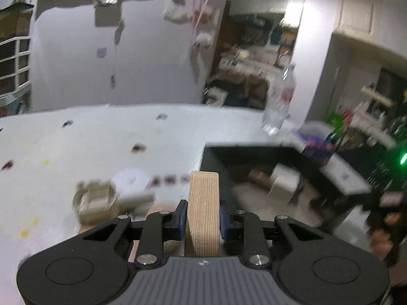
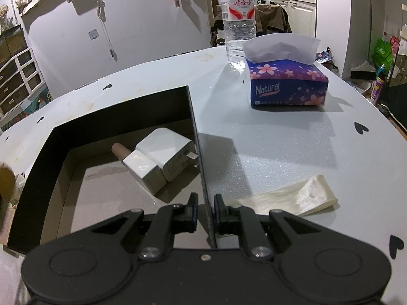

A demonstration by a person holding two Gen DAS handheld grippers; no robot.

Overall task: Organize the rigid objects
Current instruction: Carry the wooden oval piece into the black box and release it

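Note:
My left gripper (image 1: 203, 216) is shut on a tan ribbed roll of tape (image 1: 203, 203), held upright above the white table. The left wrist view is blurred. On the table below left of it lie a beige tape roll (image 1: 95, 203) and a white roll (image 1: 132, 181). The black box (image 1: 211, 157) stands to the right. My right gripper (image 2: 205, 209) is shut on the box's right wall (image 2: 197, 147). Inside the box lie a white charger plug (image 2: 169, 152) and a white block with a brown cylinder (image 2: 137, 165).
A purple tissue pack (image 2: 287, 84) and a clear water bottle (image 2: 237, 17) stand at the table's far right. A cream strip of wrapper (image 2: 292, 198) lies beside the right gripper. The table edge curves off to the right, with room clutter beyond.

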